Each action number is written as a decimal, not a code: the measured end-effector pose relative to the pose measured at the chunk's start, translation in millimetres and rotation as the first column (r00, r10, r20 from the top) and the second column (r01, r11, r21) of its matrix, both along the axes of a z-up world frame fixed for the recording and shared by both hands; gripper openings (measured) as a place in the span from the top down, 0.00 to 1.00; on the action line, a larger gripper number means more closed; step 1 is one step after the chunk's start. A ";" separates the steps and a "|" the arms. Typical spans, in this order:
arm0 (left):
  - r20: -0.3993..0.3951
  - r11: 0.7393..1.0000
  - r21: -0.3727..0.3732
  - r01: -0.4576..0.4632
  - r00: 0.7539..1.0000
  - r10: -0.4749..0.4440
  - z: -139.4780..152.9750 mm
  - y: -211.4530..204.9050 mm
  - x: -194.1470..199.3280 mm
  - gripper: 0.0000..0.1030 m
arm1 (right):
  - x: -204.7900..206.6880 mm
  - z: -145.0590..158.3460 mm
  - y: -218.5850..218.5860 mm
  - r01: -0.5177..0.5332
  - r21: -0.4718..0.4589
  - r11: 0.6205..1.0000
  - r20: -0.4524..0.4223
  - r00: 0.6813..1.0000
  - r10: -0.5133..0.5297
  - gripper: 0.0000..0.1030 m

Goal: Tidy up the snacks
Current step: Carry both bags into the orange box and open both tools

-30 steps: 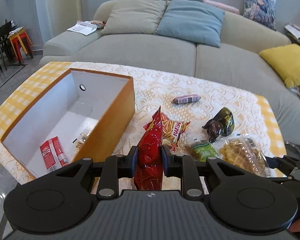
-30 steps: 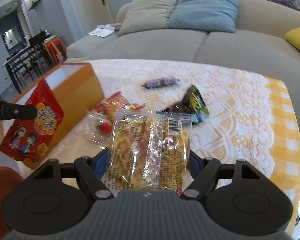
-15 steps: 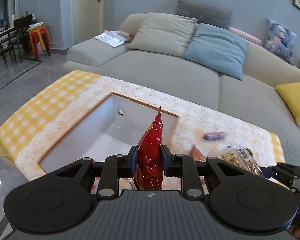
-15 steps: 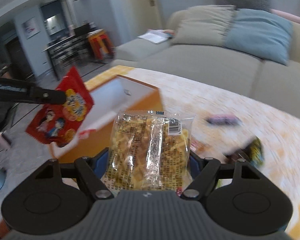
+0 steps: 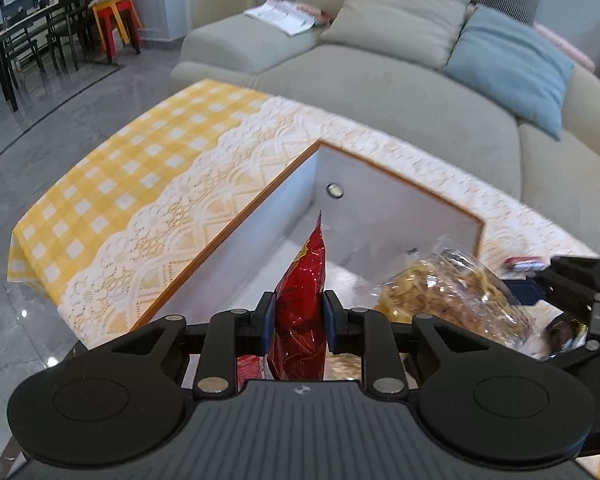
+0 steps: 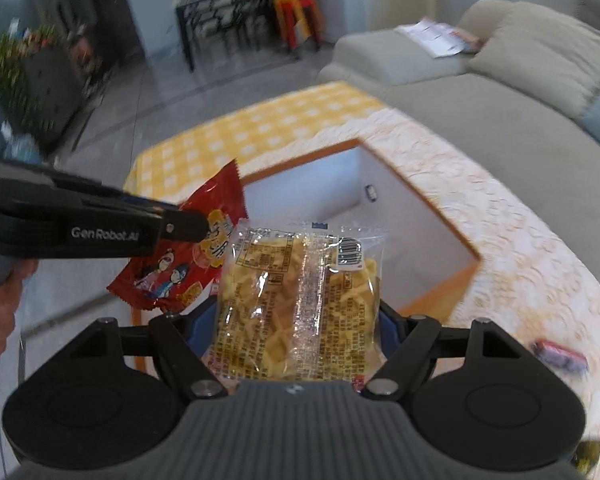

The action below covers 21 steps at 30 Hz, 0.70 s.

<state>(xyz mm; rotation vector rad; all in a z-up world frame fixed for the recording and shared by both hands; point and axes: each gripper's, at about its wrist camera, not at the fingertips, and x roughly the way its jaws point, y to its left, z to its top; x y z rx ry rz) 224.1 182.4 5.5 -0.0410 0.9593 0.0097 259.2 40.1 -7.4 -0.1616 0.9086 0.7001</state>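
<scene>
My left gripper [image 5: 297, 320] is shut on a red snack bag [image 5: 302, 304] and holds it edge-on above the open orange box [image 5: 400, 216] with white inside walls. My right gripper [image 6: 296, 320] is shut on a clear bag of yellow waffle snacks [image 6: 300, 300] and holds it above the same box [image 6: 420, 216]. The waffle bag [image 5: 448, 300] and the right gripper [image 5: 560, 292] show at the right of the left wrist view. The red bag [image 6: 188, 256] and the left gripper [image 6: 180, 226] show at the left of the right wrist view.
The box stands on a table with a lace cloth [image 5: 204, 200] over yellow check. A small purple-wrapped snack [image 6: 560, 358] lies on the cloth to the right. A grey sofa [image 5: 380, 92] with cushions stands behind the table. Grey floor lies to the left.
Both grippers have moved left from the snack pile to above the box, carrying the red bag and the waffle bag. Both stay shut.
</scene>
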 end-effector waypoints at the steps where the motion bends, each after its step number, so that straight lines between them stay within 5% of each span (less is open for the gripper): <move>1: -0.011 1.000 0.007 -0.001 1.000 0.001 -3.3 1.8 2.7 0.73 | 6.4 -5.2 8.3 -0.017 -0.021 1.000 -0.013 1.000 0.016 0.27; 8: -0.094 0.998 0.056 0.002 0.996 0.003 -31.5 8.6 26.5 0.74 | 37.7 -40.2 43.6 -0.102 -0.101 0.990 -0.111 0.990 0.091 0.27; 21: -0.151 1.000 0.029 -0.010 0.988 0.014 -64.6 10.6 42.3 0.74 | 60.2 -79.0 74.4 -0.142 -0.219 0.965 -0.157 0.982 0.109 0.27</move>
